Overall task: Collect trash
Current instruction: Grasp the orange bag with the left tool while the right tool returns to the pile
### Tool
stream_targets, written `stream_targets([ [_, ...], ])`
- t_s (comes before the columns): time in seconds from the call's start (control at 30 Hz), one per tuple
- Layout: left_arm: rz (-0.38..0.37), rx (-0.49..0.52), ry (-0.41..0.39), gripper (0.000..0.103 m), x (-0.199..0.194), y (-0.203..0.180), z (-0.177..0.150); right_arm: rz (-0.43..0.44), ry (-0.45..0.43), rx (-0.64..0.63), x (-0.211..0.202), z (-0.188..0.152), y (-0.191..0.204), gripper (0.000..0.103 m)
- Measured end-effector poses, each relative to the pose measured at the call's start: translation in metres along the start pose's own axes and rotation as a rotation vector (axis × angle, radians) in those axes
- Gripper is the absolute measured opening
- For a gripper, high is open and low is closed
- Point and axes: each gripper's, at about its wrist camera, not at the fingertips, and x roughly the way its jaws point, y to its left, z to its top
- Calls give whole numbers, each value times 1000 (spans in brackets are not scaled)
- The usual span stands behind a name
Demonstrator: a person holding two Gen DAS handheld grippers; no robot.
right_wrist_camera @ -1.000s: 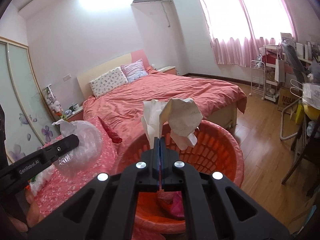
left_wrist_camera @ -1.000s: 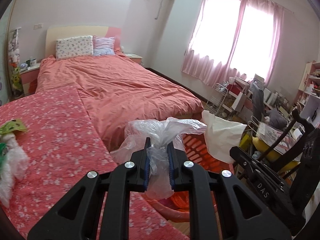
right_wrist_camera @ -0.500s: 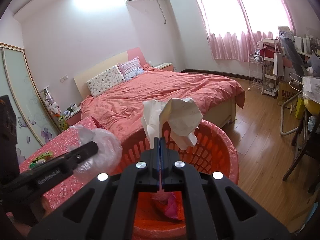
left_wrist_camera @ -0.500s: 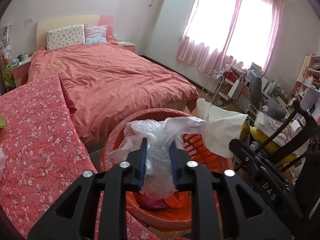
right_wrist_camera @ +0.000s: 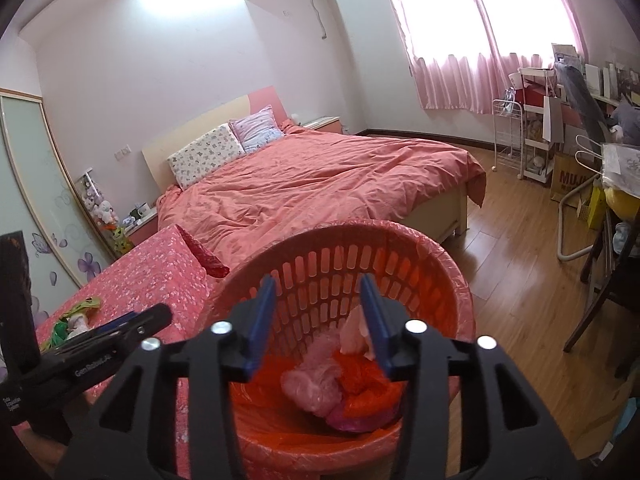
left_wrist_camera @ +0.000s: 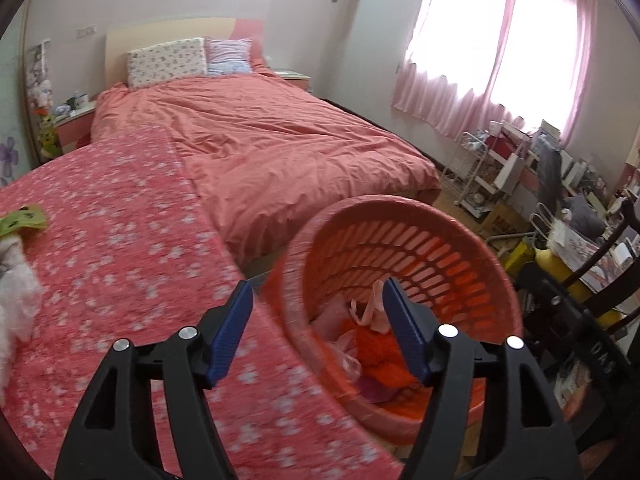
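The left gripper [left_wrist_camera: 318, 300] has just been opening; its blue pads [left_wrist_camera: 230, 336] now stand wide apart with nothing between them. The right gripper [right_wrist_camera: 320, 300] has also just been opening, to a middling gap, and it too is empty. Both point down into the orange basket [right_wrist_camera: 448, 256], which stands just past the fingertips. Trash [right_wrist_camera: 316, 380] lies at the basket's bottom: a pale crumpled plastic lump, an orange wad and a pinkish piece, below and beyond the right fingers. In the left view the same heap [left_wrist_camera: 372, 344] shows between the pads, well down inside.

Left of the left fingers spreads a flowered red cloth [left_wrist_camera: 112, 240]; its edge touches the basket's rim. On it, far to the left, lie a green wrapper [left_wrist_camera: 22, 220] and a whitish plastic scrap [left_wrist_camera: 16, 296], still uncollected. Beyond the fingertips is the bed [left_wrist_camera: 280, 140] with two pillows. To the right of the right fingers is bare wood floor [right_wrist_camera: 520, 264], then a chair [right_wrist_camera: 608, 272] and cluttered shelves [right_wrist_camera: 536, 132] under the pink curtains [right_wrist_camera: 460, 72]. Nothing blocks the basket's mouth.
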Motion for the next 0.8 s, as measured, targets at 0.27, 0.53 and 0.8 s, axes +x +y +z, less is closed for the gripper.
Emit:
stream_targets([
  [0.27,117,-25,-38,69,-33,44,-11,5,-20,-65,-9,-1,28,60],
  [0.53,275,-91,-75,69,-85,108,-24,50,-23,-123,-18,-7,72,68],
  [0.8,470,-243,-112,70,-139,203,-50,68,-63,-220,-28,-21,125,88],
])
